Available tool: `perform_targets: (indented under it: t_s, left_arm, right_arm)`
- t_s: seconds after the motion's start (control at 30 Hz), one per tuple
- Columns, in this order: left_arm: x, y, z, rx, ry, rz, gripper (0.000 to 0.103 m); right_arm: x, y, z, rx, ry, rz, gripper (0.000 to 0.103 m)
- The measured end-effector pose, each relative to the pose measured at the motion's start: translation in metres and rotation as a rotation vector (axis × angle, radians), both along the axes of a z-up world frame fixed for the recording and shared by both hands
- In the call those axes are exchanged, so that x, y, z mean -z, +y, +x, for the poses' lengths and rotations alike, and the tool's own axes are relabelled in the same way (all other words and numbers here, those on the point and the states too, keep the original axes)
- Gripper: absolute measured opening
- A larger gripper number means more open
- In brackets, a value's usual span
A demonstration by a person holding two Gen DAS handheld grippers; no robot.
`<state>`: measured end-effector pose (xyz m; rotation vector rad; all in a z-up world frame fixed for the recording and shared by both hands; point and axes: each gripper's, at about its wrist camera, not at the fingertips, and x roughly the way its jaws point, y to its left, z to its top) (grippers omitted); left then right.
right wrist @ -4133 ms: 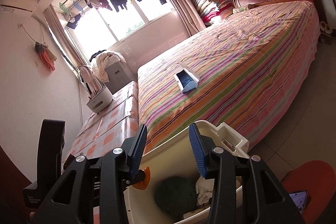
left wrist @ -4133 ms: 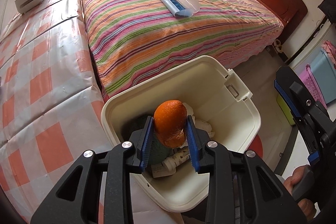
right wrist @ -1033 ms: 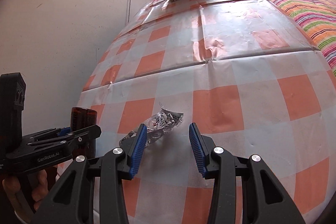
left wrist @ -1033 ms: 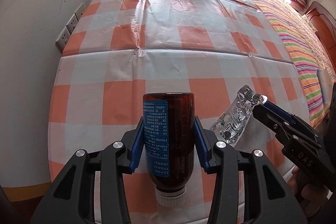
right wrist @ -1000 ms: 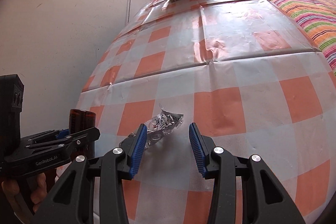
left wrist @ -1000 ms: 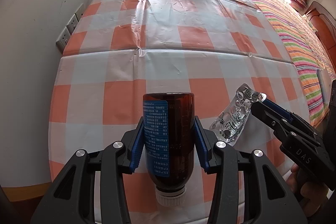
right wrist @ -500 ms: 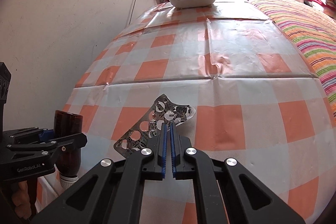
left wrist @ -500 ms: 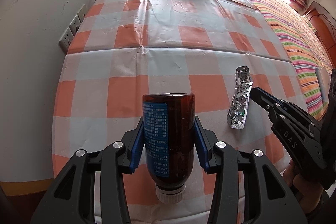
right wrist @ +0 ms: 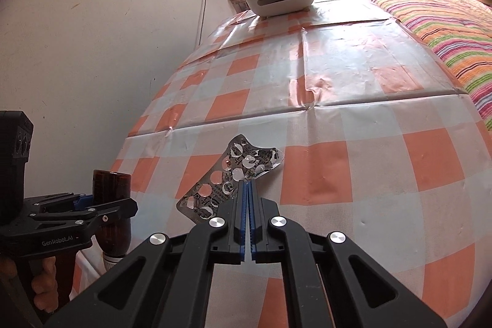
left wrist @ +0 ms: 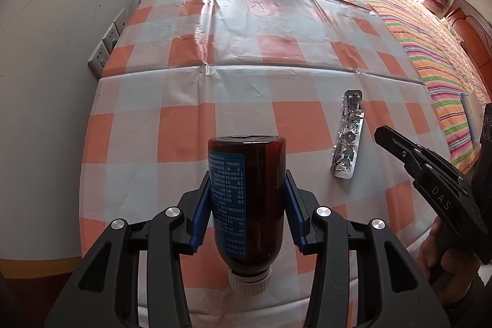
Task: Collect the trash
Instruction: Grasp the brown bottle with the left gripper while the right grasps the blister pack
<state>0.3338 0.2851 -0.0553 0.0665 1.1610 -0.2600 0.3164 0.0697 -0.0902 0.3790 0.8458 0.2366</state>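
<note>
Since a second ago the right gripper (right wrist: 248,189) has closed; its fingers are now pinching the edge of the pill strip (right wrist: 229,182) and lifting it above the tabletop (right wrist: 353,162) near the front edge. The left gripper (left wrist: 247,199) is clamping the brown bottle (left wrist: 247,195) upside down by its body. The strip looks light, thin and bendy, so an edge pinch suits it; the bottle looks rigid and smooth.

Left gripper (left wrist: 247,206) grips a brown bottle (left wrist: 247,199), cap toward camera, above the bench (left wrist: 246,51); blister pack (left wrist: 349,134) lies right.
</note>
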Motion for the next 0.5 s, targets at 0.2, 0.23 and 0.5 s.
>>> perform_targets:
  t_s: [0.2, 0.23, 0.5]
  left_arm:
    - [-0.001, 0.002, 0.000, 0.004, -0.006, -0.004, 0.042]
    - [-0.002, 0.003, 0.000, 0.004, -0.008, -0.007, 0.042]
    - [-0.010, 0.010, -0.001, 0.006, -0.028, -0.039, 0.042]
  right_arm:
    - [-0.001, -0.004, -0.002, 0.076, -0.018, 0.014, 0.072]
    - [-0.004, -0.001, -0.003, 0.071, -0.020, 0.018, 0.072]
    - [-0.019, 0.039, 0.012, 0.201, 0.066, -0.143, 0.072]
